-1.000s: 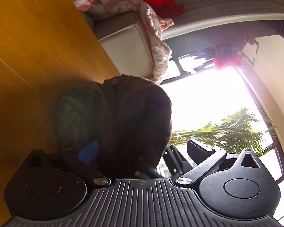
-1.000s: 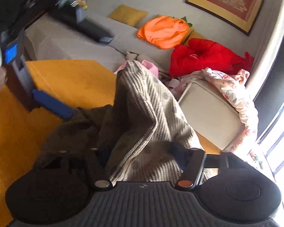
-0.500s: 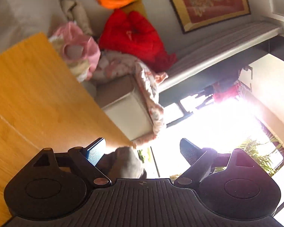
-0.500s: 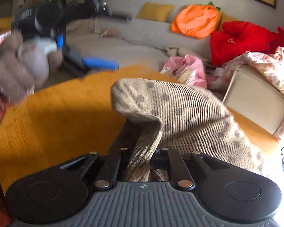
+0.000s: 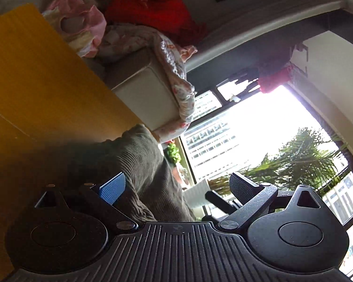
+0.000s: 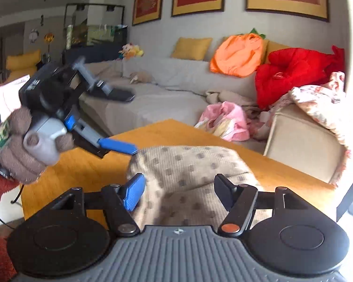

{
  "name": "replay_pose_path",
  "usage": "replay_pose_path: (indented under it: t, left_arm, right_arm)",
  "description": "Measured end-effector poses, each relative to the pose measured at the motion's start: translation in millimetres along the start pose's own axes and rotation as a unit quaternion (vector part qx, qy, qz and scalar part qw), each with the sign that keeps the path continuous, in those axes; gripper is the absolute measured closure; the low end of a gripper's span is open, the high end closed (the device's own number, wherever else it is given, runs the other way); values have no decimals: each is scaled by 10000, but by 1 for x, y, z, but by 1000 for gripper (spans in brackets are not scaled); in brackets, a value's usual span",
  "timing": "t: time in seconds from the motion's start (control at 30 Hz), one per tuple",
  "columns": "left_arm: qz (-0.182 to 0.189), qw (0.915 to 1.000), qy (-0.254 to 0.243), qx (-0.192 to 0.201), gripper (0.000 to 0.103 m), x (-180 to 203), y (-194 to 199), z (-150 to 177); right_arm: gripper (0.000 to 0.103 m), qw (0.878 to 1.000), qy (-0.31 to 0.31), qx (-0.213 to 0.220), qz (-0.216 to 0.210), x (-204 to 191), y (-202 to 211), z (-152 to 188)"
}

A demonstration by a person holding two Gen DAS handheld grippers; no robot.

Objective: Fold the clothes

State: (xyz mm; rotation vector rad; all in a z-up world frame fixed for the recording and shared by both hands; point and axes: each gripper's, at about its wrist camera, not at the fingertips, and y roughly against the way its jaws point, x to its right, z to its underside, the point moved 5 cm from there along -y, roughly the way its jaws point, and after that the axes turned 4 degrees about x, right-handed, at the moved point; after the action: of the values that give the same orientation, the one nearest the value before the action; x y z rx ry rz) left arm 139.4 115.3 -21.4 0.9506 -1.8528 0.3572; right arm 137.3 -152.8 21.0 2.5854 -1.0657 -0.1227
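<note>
The brown dotted garment [image 6: 188, 176] lies bunched on the yellow wooden table [image 6: 82, 164], close to the table's near edge and toward the corner next to the sofa's armrest [image 6: 301, 141]. Its ribbed cloth rises in a rounded hump with one fold turned over at the top.

The right gripper [image 6: 180, 193] hovers low over the near part of the garment with its jaws spread wide; the blue pad [image 6: 134, 195] sits at the cloth's left edge and the black finger stands over its right side, neither one pinching it.

The left gripper [image 6: 120, 127], held in a gloved hand [image 6: 23, 155], shows in the right wrist view above the table's left side, its blue finger [image 6: 117, 146] reaching the garment's far left corner. Whether it touches the cloth I cannot tell. In the left wrist view its jaws stand wide apart, and the garment [image 5: 143, 174] lies just beyond the blue pad [image 5: 113, 189], at the table's edge by the window [image 5: 258, 141].

On the sofa behind the table rest a pink cloth [image 6: 226, 122], a red garment [image 6: 298, 75], an orange pumpkin cushion [image 6: 237, 54] and a flowered blanket [image 6: 322, 108] draped over the armrest.
</note>
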Motion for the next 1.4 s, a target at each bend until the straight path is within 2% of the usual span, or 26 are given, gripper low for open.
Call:
replay_pose_path:
  t: [0.13, 0.17, 0.2, 0.27, 0.37, 0.43, 0.47, 0.53, 0.6, 0.63, 0.67, 0.73, 0.77, 0.83, 0.97, 1.1, 1.2, 1.23, 1.33, 1.4]
  left_arm:
    - [-197, 9992, -89, -337, 6, -2, -15, 14]
    - [-295, 9988, -74, -387, 8, -6, -23, 15]
    - [-377, 9984, -66, -422, 15, -10, -31, 13]
    - [-605, 9972, -105, -423, 22, -20, -46, 5]
    - [-1027, 9939, -232, -327, 40, -40, -57, -19]
    - [-1331, 9903, -325, -242, 53, -54, -63, -37]
    - [-1486, 9880, -379, -195, 51, -61, -65, -47]
    - [-1873, 9797, -711, 26, 40, -63, -59, -66]
    - [-2031, 9758, -763, 267, 40, -58, -46, -81]
    - [-1988, 9762, -778, 384, 38, -52, -38, -86]
    - [-1824, 9784, -809, 543, 35, -39, -25, -89]
    - [-1323, 9852, -864, 664, 20, -15, -12, -86]
    - [-1031, 9884, -889, 675, 18, -2, -7, -82]
    - [-572, 9933, -915, 418, 14, 16, -11, -67]
    - [-325, 9968, -730, -78, 13, 19, -33, -36]
    - [-209, 9984, -307, -415, 12, -6, -50, -16]
    - [-510, 9974, -267, -424, 14, -29, -67, -20]
    - [-632, 9969, -258, -398, 14, -37, -72, -24]
    - [-927, 9949, -230, -317, 16, -54, -87, -39]
    - [-1018, 9938, -344, -291, 16, -56, -97, -46]
  right_arm:
    - [30, 9967, -279, 237, 719, 44, 4, 4]
    - [30, 9958, -314, 246, 822, 51, 0, 7]
    - [29, 9956, -325, 224, 854, 55, -8, 12]
    - [29, 9961, -300, 121, 817, 56, -24, 23]
    - [29, 9977, -288, -132, 601, 46, -47, 42]
    - [24, 9984, -332, -239, 397, 34, -54, 51]
    - [22, 9987, -277, -273, 338, 26, -55, 55]
    - [12, 9988, -140, -359, 302, 10, -55, 61]
    - [7, 9985, -50, -452, 307, -2, -57, 65]
    - [6, 9983, -47, -488, 300, -5, -58, 65]
    - [5, 9982, -90, -514, 286, -8, -59, 65]
    - [2, 9979, -226, -566, 238, -9, -61, 64]
    - [1, 9977, -256, -581, 238, -9, -63, 63]
    - [0, 9975, -298, -598, 247, -9, -65, 59]
    - [0, 9967, -426, -434, 537, 15, -62, 43]
    - [0, 9944, -558, -245, 862, 41, -58, 27]
    - [0, 9917, -656, -102, 1105, 61, -55, 15]
    - [0, 9909, -612, -204, 1182, 63, -61, 18]
    - [0, 9858, -278, -891, 1399, 55, -95, 43]
    - [0, 9834, -466, -951, 1474, 54, -102, 47]
